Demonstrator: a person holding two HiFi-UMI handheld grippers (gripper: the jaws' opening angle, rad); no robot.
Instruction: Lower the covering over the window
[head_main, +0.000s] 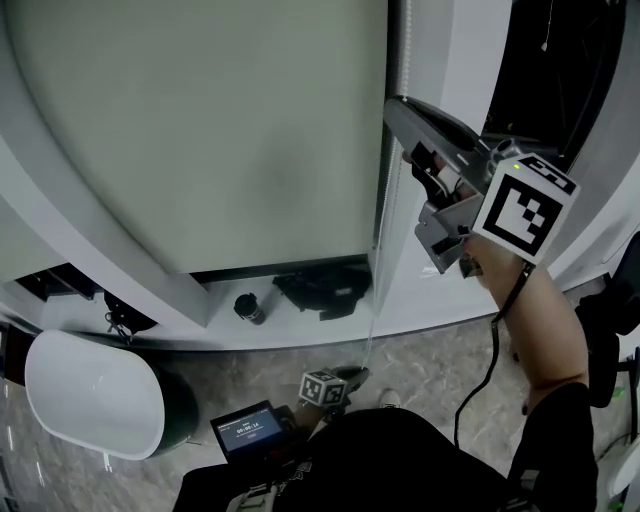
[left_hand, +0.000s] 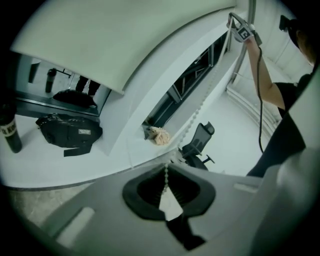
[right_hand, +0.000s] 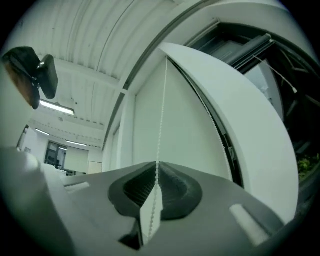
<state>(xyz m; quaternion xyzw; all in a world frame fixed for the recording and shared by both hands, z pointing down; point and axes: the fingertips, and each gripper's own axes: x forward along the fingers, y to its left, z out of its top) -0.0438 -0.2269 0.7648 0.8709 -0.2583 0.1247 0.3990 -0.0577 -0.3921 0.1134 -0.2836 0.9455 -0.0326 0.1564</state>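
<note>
A pale grey roller blind (head_main: 200, 130) covers most of the window, its bottom edge a little above the sill. A white bead chain (head_main: 380, 230) hangs down its right side. My right gripper (head_main: 398, 108) is held high by an arm, shut on the chain (right_hand: 161, 115), which runs up from between its pads. My left gripper (head_main: 355, 375) is low near the floor, shut on the same chain (left_hand: 200, 107), which rises from its jaws (left_hand: 166, 170) toward the right gripper (left_hand: 239, 27).
On the white sill (head_main: 300, 325) lie a black bag (head_main: 320, 290) and a dark bottle (head_main: 248, 308). A white rounded object (head_main: 90, 390) stands at lower left. A small screen (head_main: 248, 428) sits by my body. An office chair (left_hand: 197, 142) is reflected nearby.
</note>
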